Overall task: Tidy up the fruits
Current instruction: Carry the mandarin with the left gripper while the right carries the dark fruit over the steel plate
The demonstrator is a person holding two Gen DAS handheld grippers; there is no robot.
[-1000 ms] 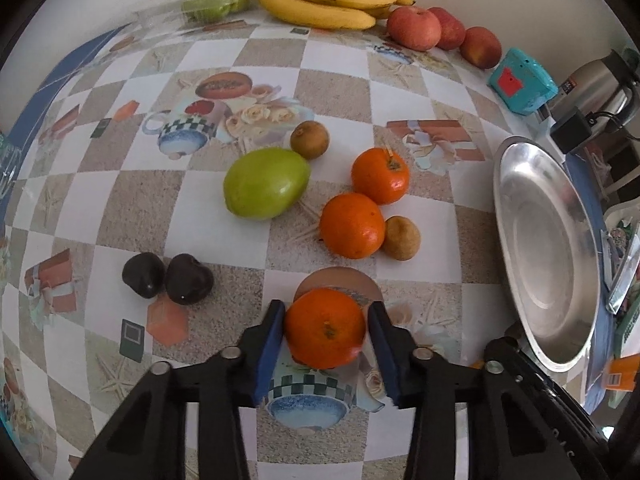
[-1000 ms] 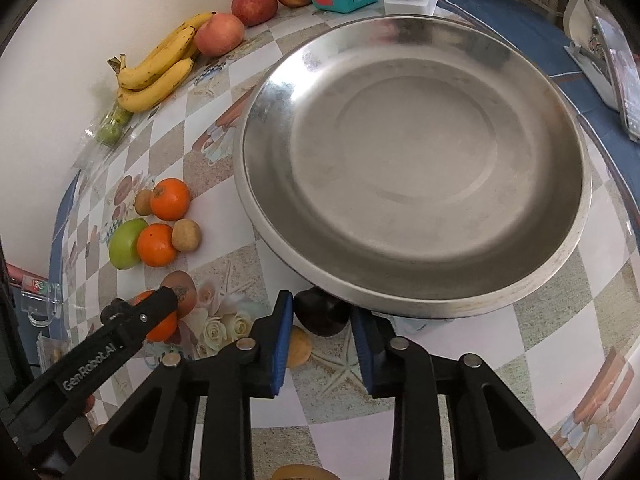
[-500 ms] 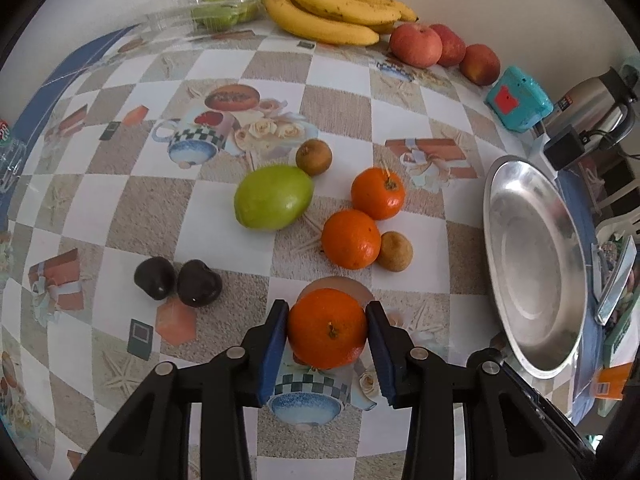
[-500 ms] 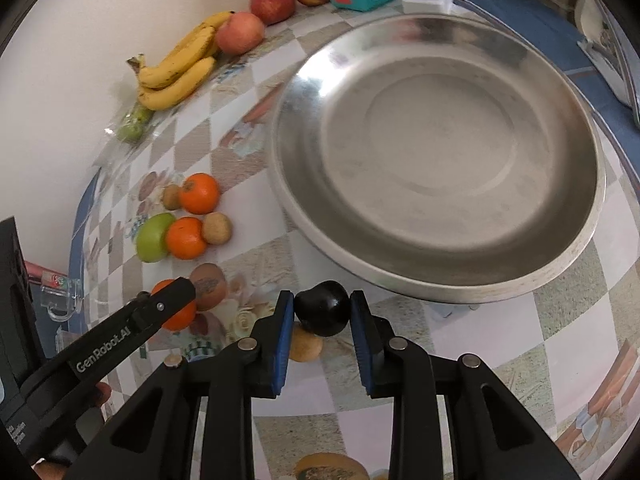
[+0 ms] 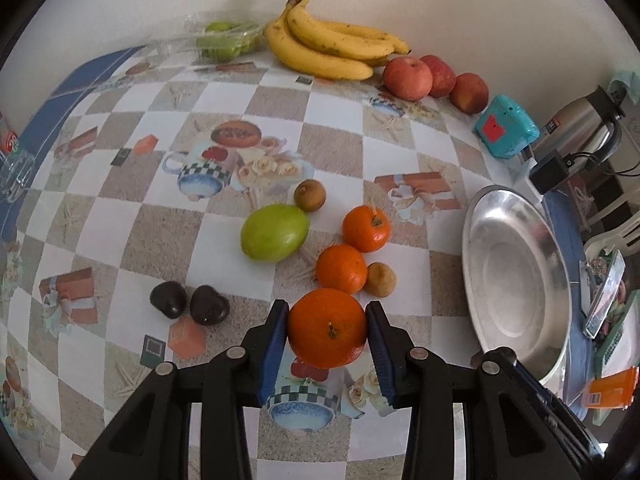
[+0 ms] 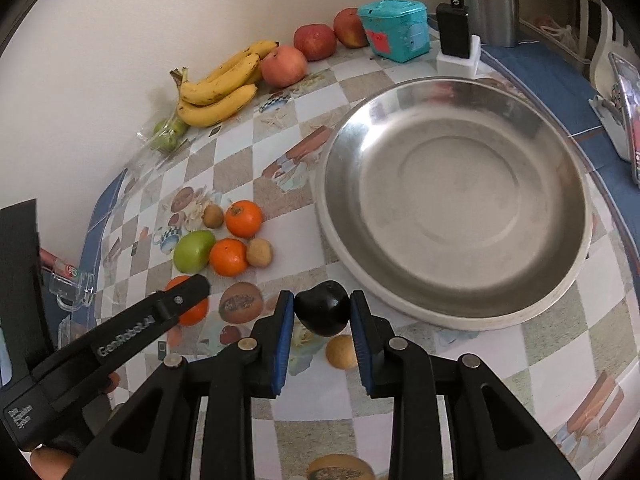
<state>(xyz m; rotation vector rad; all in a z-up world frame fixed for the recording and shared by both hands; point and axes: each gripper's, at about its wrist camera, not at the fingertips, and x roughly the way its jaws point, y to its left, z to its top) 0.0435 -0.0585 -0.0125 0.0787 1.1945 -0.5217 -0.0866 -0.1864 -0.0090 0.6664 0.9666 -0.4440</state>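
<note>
**Both grippers loaded, tray bare**

Presently we note the left gripper clamped on an orange, blue pads pressing both flanks, fruit lifted clear of the tablecloth. We see the right gripper likewise closed on a dark plum-like fruit, held just off the near rim of the steel tray; the tray holds nothing.

Writing: on the left gripper's finger, seen from the right wrist view, we read white lettering, "GenRobot.AI" as best we can make out. A smaller two-line mark lower on that body is too small for us to read. The teal box bears a red label, text illegible.

On the cloth we count two oranges, a green mango-like fruit, two small brown fruits, and two more dark fruits touching each other. Against the wall lie bananas, three red apples and a clear pack of green fruit. A pale brown fruit sits under the right gripper.
</note>
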